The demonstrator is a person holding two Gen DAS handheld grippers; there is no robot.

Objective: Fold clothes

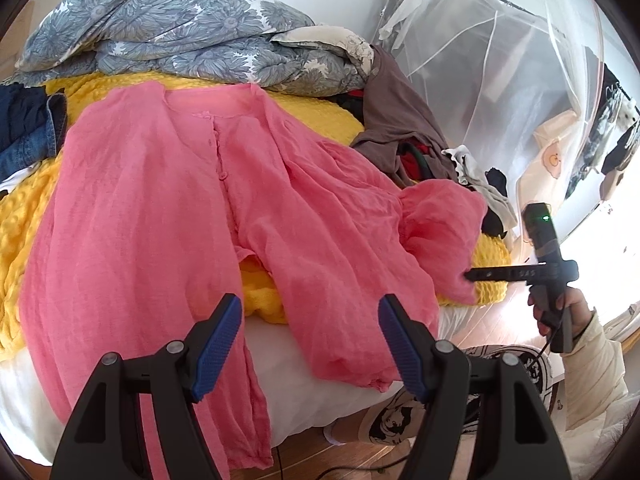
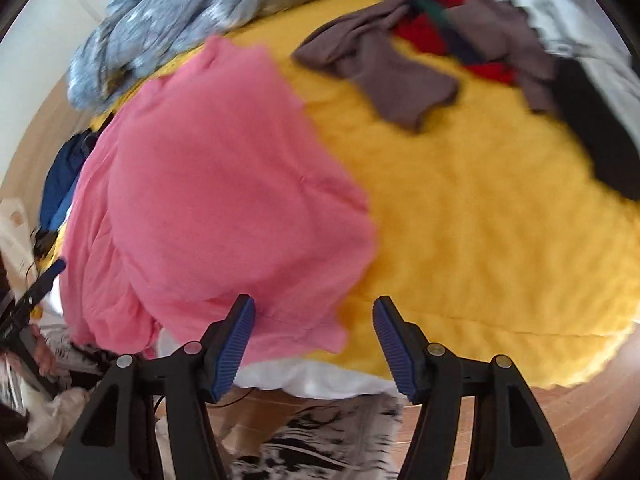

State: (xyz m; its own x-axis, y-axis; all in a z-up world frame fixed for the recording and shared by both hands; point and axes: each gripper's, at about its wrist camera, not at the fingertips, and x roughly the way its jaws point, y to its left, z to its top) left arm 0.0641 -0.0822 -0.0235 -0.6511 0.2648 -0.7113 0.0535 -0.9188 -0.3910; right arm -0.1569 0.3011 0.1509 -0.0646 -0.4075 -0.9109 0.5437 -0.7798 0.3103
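Observation:
A pink button-front shirt (image 1: 168,200) lies spread face up on the yellow blanket (image 1: 320,116), its hem hanging over the bed's front edge. My left gripper (image 1: 310,308) hovers open above the lower hem, with nothing between its fingers. One pink sleeve (image 1: 440,224) is bunched at the right of the shirt. Beside it a hand holds my right gripper (image 1: 476,274), seen side-on. In the right wrist view, which is blurred, that gripper (image 2: 314,306) stands open just above the edge of the pink sleeve (image 2: 224,184), and its pads do not press the cloth.
A grey floral duvet (image 1: 180,28) is heaped at the back of the bed. A brown garment (image 1: 396,120) and dark clothes lie at the right, jeans (image 1: 32,140) at the left. A covered clothes rack (image 1: 500,80) stands beyond. Below the bed is wood floor (image 2: 580,412).

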